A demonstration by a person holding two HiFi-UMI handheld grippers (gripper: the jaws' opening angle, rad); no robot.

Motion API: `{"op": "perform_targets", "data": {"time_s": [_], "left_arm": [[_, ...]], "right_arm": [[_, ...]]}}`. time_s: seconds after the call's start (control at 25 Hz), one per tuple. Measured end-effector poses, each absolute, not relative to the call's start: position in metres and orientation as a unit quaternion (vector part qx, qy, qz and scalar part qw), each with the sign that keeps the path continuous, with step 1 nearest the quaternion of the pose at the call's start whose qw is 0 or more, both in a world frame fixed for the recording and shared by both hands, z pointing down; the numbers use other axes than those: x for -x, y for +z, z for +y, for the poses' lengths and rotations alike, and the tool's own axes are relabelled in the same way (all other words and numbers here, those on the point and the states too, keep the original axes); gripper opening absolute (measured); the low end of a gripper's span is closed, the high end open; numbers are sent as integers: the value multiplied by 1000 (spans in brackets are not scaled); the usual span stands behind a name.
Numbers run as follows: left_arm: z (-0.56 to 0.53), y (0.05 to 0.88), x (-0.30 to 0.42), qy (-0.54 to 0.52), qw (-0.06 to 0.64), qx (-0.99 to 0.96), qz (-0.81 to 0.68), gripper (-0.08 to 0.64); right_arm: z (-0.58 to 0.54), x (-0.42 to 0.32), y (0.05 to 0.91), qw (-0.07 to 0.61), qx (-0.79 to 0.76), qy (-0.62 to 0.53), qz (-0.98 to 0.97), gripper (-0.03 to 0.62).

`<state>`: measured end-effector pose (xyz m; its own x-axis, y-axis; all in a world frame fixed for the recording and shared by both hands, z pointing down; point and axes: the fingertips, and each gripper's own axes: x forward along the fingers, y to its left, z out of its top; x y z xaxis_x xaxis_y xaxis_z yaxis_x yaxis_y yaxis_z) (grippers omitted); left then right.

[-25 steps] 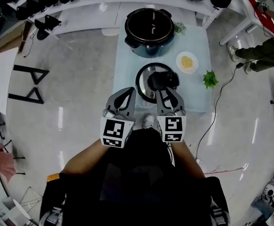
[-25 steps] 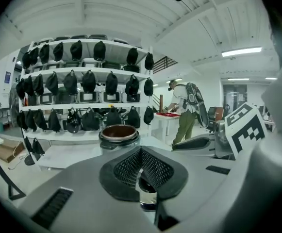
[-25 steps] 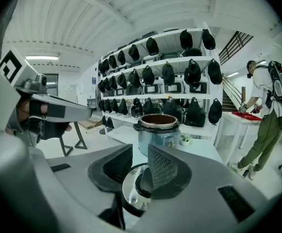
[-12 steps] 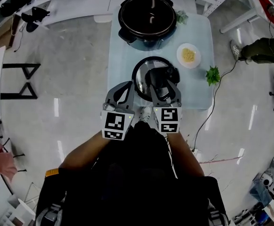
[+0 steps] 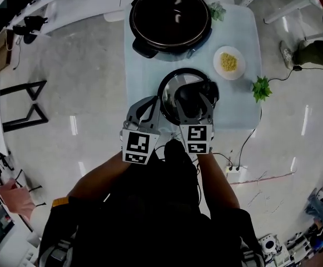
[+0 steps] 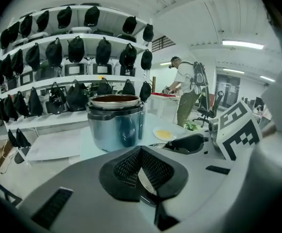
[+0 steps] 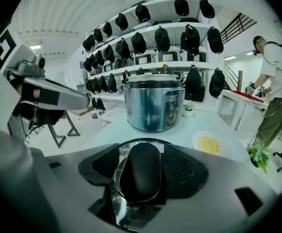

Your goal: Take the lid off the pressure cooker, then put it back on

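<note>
The pressure cooker pot stands uncovered at the table's far end, seen also in the left gripper view and the right gripper view. Its round lid lies on the table in front of the pot, its black handle up. My right gripper straddles that handle. Its jaws are opening, and a gap shows beside the left pad. My left gripper hangs at the lid's left edge, its pads together and holding nothing.
A white plate of yellow food and a small green plant sit on the right side of the pale blue table. Another plant is by the pot. Shelves of black bags line the far wall. A person stands at the right.
Both grippers have sunk toward the table along with the lid. The right jaws have spread away from the lid handle.
</note>
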<state>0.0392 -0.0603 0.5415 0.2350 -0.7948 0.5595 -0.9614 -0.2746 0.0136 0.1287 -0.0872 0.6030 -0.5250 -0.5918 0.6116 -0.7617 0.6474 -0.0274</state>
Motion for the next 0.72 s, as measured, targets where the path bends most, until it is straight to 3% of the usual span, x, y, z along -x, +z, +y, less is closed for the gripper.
{"op": "perform_targets", "data": {"time_s": [0.72], "left_arm": [[-79, 580, -39, 247, 196, -768, -558, 5]], "right_arm": [[-96, -125, 654, 311, -399, 158, -848, 302]]}}
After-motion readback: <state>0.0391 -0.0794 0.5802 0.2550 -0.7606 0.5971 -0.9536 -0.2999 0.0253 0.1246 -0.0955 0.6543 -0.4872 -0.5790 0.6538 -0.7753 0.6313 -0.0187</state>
